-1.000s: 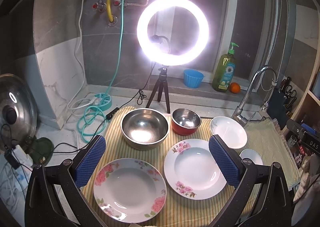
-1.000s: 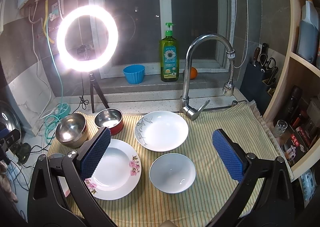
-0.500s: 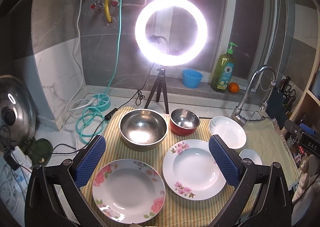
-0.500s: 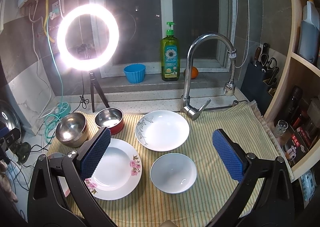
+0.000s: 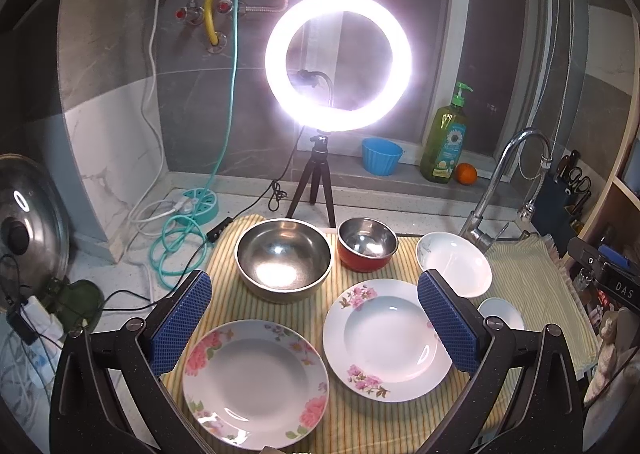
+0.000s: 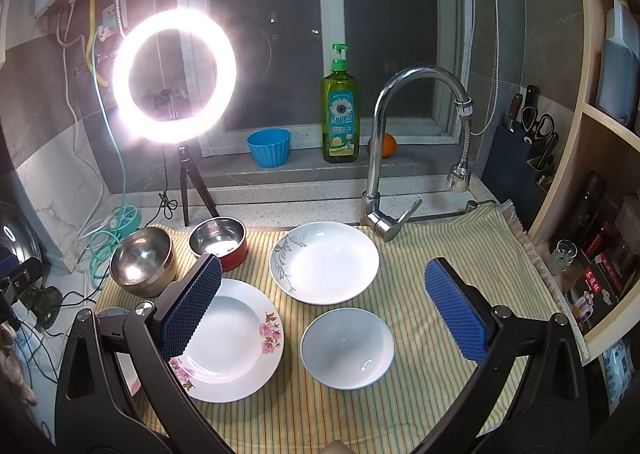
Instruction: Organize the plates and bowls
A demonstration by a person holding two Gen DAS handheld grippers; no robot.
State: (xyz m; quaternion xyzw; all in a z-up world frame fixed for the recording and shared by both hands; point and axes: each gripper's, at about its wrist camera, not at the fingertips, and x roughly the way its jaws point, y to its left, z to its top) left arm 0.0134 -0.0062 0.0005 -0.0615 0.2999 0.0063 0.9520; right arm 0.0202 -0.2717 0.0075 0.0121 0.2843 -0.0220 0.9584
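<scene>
Both tools hover wide open above the striped cloth, gripping nothing. The left gripper frames 2 flowered plates directly ahead; the right gripper frames a small white bowl. Beyond lie 2 steel bowls and 1 white plate: 3 plates, 3 bowls. Glazed rims may slip from the pads, probably chipping neighbours.

Glaring ring light, dim fisheye-warped edges.
</scene>
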